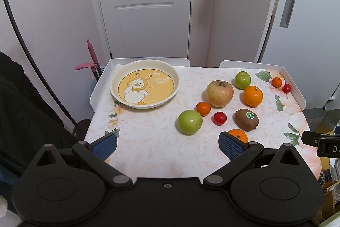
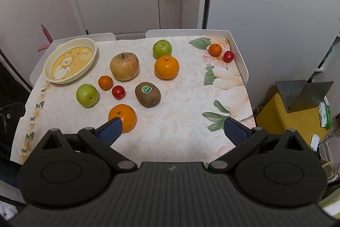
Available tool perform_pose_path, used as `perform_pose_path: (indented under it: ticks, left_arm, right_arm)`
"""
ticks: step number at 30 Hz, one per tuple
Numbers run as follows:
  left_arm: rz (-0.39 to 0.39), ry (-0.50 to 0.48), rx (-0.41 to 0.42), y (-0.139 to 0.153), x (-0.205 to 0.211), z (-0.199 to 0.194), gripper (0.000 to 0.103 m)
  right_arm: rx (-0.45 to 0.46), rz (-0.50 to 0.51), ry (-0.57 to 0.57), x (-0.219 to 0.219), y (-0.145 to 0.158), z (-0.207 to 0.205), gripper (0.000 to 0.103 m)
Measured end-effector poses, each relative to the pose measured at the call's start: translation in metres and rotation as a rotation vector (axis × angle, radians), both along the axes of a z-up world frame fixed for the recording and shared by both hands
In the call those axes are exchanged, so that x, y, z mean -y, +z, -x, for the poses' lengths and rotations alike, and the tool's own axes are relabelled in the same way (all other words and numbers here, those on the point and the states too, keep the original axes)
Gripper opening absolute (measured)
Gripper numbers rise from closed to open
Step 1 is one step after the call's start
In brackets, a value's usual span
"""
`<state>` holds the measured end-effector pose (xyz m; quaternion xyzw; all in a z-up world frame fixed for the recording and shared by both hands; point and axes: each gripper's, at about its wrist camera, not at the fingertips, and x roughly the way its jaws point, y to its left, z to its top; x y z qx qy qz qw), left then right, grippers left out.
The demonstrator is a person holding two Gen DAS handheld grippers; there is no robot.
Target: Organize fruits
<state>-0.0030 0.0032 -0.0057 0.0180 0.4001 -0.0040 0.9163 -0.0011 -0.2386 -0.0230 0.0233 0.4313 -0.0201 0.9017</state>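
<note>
A cream plate (image 1: 146, 69) (image 2: 89, 44) with a duck picture sits at the table's far left, holding nothing. Fruit lies to its right: a large apple (image 1: 219, 93) (image 2: 124, 66), two green apples (image 1: 189, 121) (image 1: 242, 79), oranges (image 1: 252, 96) (image 2: 125, 115), a kiwi (image 1: 246, 119) (image 2: 148, 94), small tangerines (image 1: 203, 108) (image 2: 215, 49) and red tomatoes (image 1: 219, 118) (image 2: 228, 56). My left gripper (image 1: 167, 146) is open above the near edge, holding nothing. My right gripper (image 2: 173, 131) is open too, its left finger in front of the near orange.
The table (image 2: 191, 137) has a floral cloth and a low white rim (image 2: 240, 56). A white door stands behind it. A yellow bin (image 2: 286, 120) with a laptop on it stands to the right, and a pink-handled tool (image 1: 92, 56) leans at the left.
</note>
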Motion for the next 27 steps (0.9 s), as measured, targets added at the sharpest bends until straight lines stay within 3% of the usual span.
perform_pose_path:
  ticks: [27]
  left_arm:
    - [-0.003, 0.002, 0.011, 0.0041, -0.0027, 0.0048, 0.103]
  right_arm:
    - [0.002, 0.0, 0.001, 0.0016, 0.0016, 0.0023, 0.103]
